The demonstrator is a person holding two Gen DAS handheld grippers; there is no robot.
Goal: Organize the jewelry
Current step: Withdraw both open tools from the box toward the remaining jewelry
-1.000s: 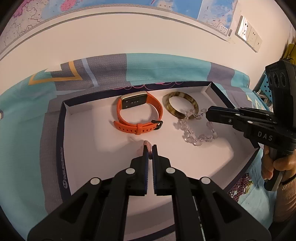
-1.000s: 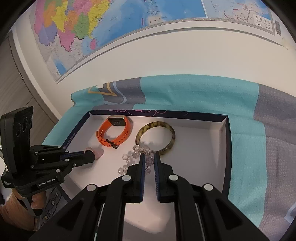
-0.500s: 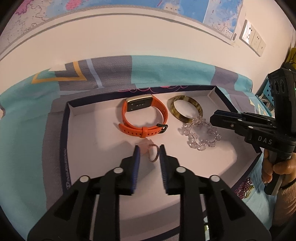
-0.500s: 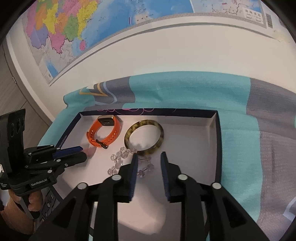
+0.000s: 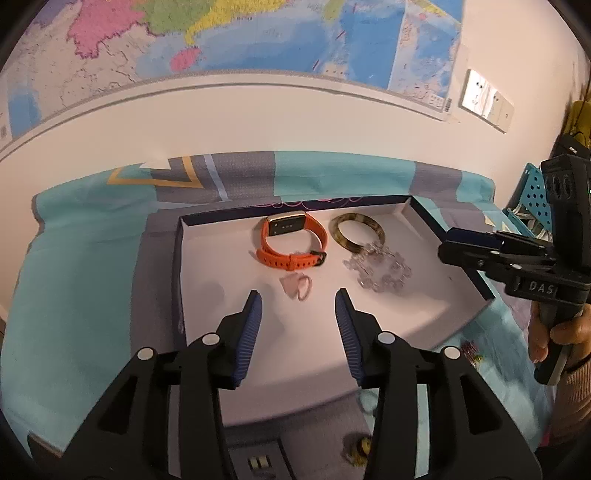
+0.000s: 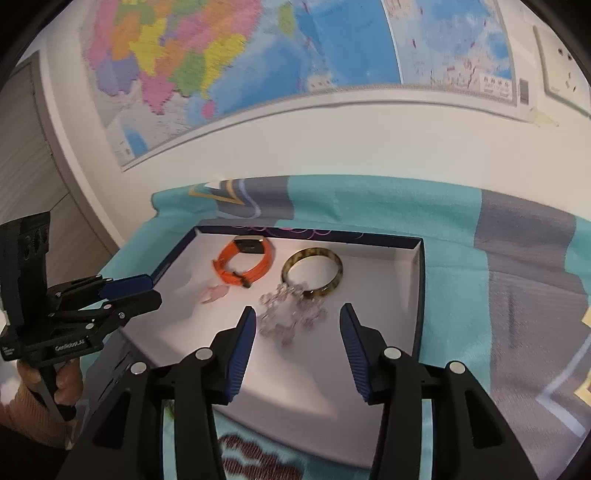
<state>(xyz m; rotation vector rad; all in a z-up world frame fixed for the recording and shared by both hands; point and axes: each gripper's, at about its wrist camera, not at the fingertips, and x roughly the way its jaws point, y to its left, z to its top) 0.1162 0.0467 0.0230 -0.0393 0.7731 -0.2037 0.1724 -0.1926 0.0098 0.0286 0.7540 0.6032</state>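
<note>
A shallow white tray with dark blue walls [image 5: 181, 266] [image 6: 419, 291] lies on a teal and grey cloth. In it lie an orange watch [image 5: 291, 242] [image 6: 243, 260], a tortoiseshell bangle [image 5: 356, 230] [image 6: 314, 273], a clear bead bracelet [image 5: 380, 269] [image 6: 291, 314] and a small pink ring [image 5: 297, 286] [image 6: 214, 293]. My left gripper [image 5: 298, 312] is open and empty, just short of the pink ring. My right gripper [image 6: 297, 328] is open and empty, over the near side of the bead bracelet.
A purple bead string [image 6: 251, 461] lies on the cloth below the tray's near edge. A small gold piece [image 5: 356, 448] lies near the tray's front edge. A wall with a map [image 5: 258, 33] stands behind the table.
My left gripper opened, let go of the pink ring in the tray and pulled back. My right gripper opened off the bead bracelet and drew back and up.
</note>
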